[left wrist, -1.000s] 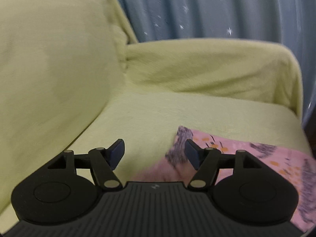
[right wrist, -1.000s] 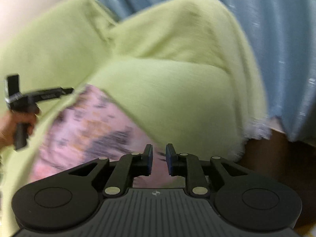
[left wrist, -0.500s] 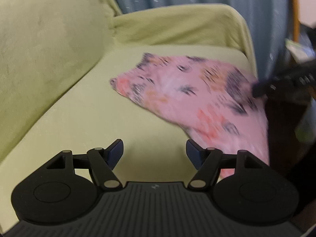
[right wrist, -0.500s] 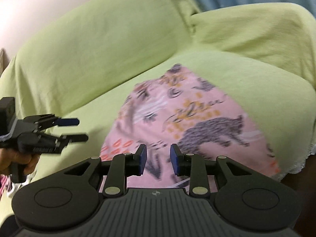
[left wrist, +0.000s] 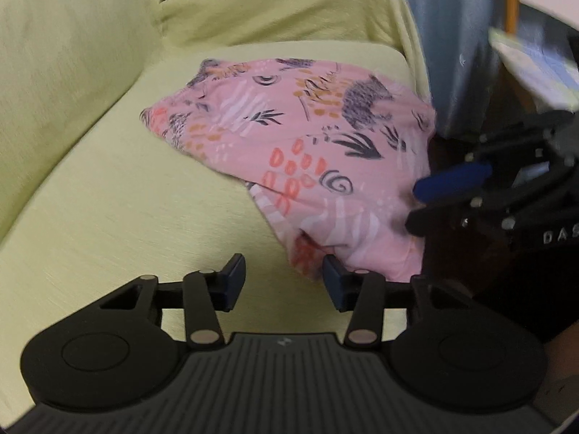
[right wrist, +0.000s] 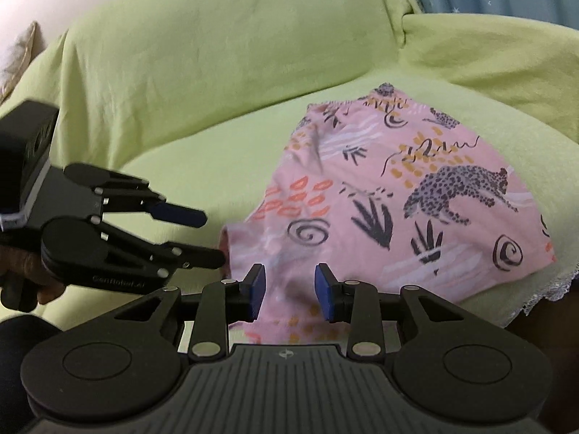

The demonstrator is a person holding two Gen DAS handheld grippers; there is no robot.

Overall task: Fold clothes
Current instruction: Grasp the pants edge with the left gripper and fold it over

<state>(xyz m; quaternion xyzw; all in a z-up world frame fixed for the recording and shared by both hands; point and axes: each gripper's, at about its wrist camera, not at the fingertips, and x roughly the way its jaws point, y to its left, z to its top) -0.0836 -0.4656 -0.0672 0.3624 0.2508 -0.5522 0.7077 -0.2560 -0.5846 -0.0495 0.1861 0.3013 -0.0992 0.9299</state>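
Right wrist footage showed the pink printed garment (right wrist: 383,217) lying partly folded on the seat of the sofa (right wrist: 202,61), which was draped in a yellow-green cover, with the garment's near edge reaching the front lip of the cushion. The right gripper (right wrist: 289,291) was held low over that near edge with its jaws parted and cloth seen between them, though no pinch had been made. The left gripper (right wrist: 211,237) was seen beside the garment's near left corner, its jaws likewise released and nothing held; in the left wrist view the left gripper (left wrist: 284,282) framed bare cushion and a pink corner. A blue curtain (left wrist: 448,36) hung behind the sofa. It was judged that a corner grasp was being prepared for the next fold. If only the top layer were caught, the layers beneath could be dragged apart; a pull toward the cushion's front could also slide the garment off.
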